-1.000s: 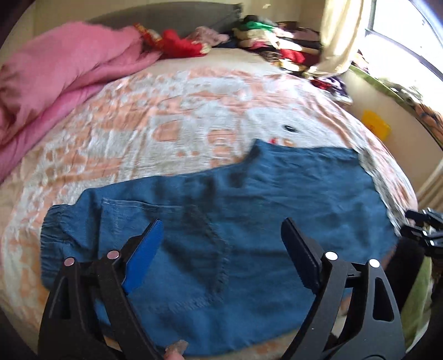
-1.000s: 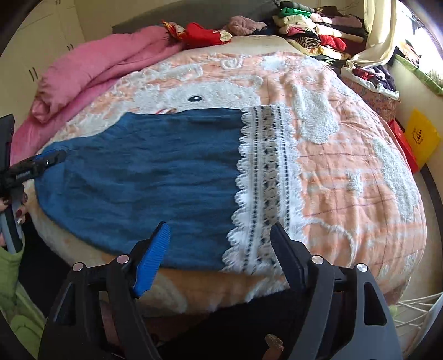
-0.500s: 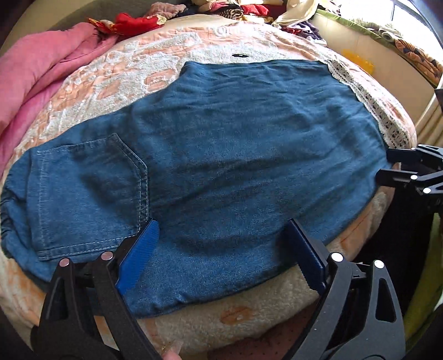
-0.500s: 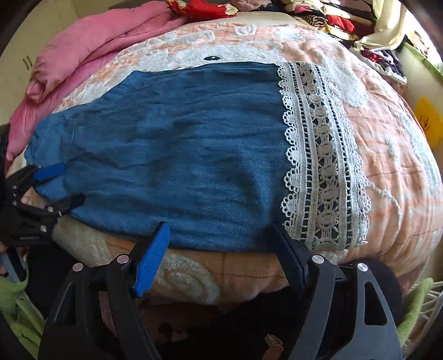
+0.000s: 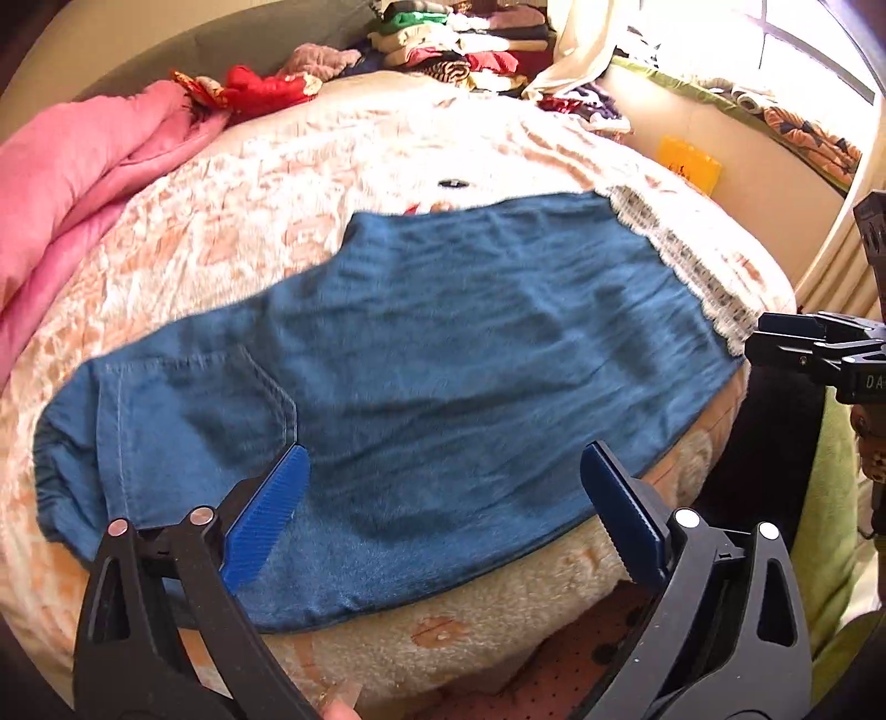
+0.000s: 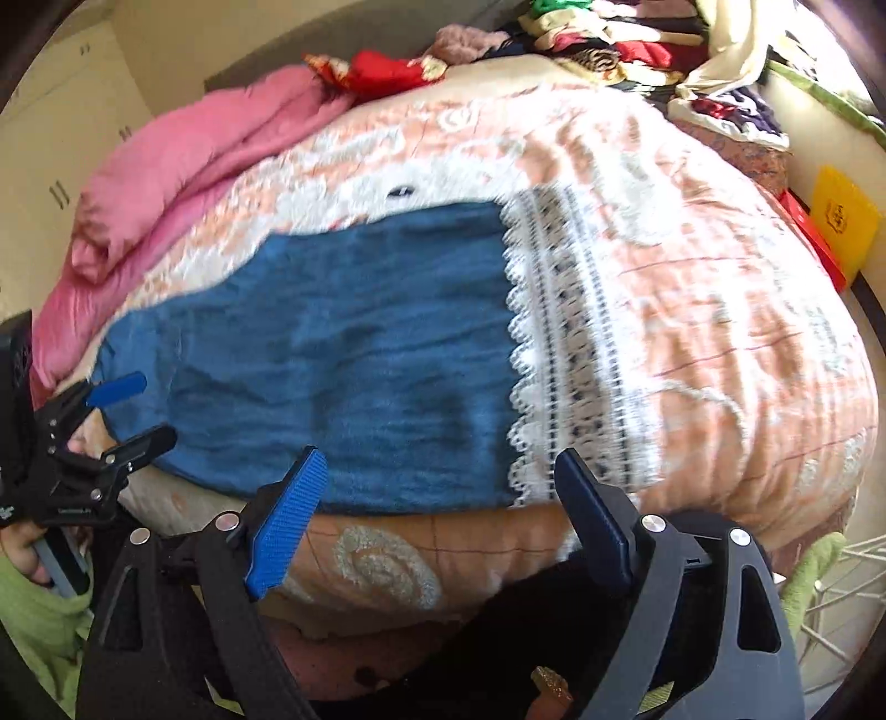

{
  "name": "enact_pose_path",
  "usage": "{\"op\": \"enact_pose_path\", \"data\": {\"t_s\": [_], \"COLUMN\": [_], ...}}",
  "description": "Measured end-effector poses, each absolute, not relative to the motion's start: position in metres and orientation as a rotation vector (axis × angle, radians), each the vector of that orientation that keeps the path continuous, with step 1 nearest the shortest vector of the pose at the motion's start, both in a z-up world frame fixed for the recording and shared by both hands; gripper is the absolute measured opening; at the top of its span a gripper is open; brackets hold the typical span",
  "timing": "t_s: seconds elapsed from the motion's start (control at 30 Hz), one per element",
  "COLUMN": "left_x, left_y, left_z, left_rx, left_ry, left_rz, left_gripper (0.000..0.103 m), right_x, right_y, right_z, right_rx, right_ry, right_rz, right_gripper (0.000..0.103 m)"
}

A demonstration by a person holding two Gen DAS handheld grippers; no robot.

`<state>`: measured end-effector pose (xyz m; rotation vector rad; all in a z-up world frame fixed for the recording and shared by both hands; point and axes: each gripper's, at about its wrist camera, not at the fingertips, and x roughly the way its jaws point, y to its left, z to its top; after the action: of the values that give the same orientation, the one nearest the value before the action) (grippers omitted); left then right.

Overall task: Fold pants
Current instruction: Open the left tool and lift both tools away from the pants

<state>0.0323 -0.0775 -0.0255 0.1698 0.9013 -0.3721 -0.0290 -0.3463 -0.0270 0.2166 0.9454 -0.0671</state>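
Blue denim pants (image 5: 421, 376) with a white lace hem (image 5: 692, 266) lie flat on the bed, waistband to the left, back pocket up. They also show in the right wrist view (image 6: 354, 354), with the lace hem (image 6: 565, 343) on the right. My left gripper (image 5: 443, 515) is open and empty, just above the pants' near edge by the pocket. My right gripper (image 6: 437, 509) is open and empty, off the bed's front edge near the hem. Each gripper shows in the other's view: the right one (image 5: 814, 354), the left one (image 6: 105, 421).
The bed has an orange and white plush cover (image 6: 720, 332). A pink quilt (image 5: 72, 183) lies at the far left. Piled clothes (image 5: 459, 50) sit at the head of the bed. A yellow box (image 6: 847, 221) stands on the floor at the right.
Both cameras have pulled back and tilted up over the last half second, so the pants look smaller and farther. Both grippers stay open. The pants have not moved.
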Motion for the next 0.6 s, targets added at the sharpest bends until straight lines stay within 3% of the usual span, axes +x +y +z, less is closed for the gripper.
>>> {"op": "enact_pose_path", "data": {"t_s": [0.6], "left_x": [0.054], "left_y": [-0.115], "left_z": [0.02], "left_rx": [0.217], "left_ry": [0.833], "left_rz": [-0.433], "left_gripper": [0.093], "right_x": [-0.066], "right_y": [-0.388], "right_z": [0.013], "right_rx": [0.283], "right_ry": [0.797], "right_rz": [-0.156], "right_gripper": [0.084]}}
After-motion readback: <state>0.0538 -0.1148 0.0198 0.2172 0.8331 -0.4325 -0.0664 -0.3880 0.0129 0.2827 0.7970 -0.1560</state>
